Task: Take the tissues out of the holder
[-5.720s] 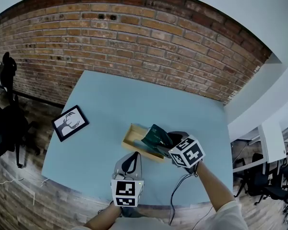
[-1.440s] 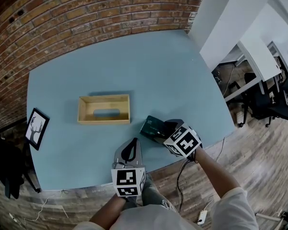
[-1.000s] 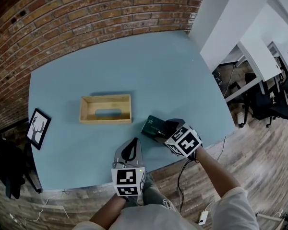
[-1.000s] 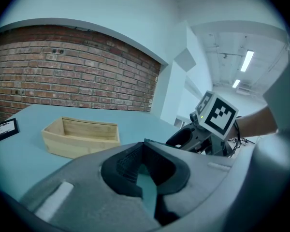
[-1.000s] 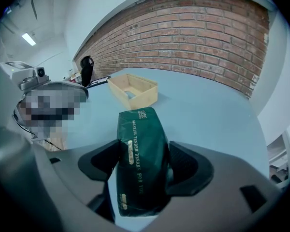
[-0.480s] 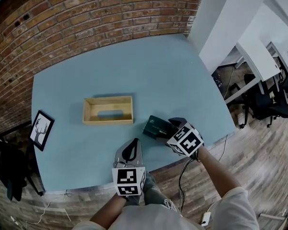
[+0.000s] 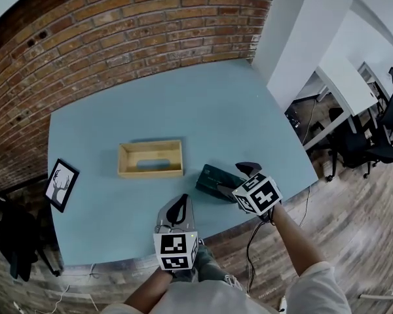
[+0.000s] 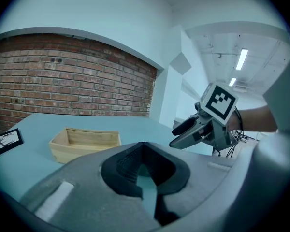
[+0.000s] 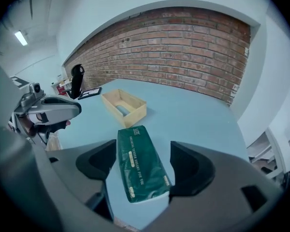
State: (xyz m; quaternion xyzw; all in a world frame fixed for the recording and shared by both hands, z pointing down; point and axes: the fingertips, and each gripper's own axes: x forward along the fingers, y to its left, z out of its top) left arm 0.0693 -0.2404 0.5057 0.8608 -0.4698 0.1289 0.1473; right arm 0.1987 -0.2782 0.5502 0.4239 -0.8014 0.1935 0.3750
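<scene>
dark green tissue pack (image 7: pixel 213 177) lies flat — wooden holder (image 7: pixel 150 171) nearby, seemingly empty.

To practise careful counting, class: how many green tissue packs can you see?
1. The green tissue pack lies between the right gripper's open jaws, outside the wooden holder, which looks empty.

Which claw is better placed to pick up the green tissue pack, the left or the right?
Right. The right claw is open around the tissue pack on the table; the left claw is shut, away from it.
</scene>
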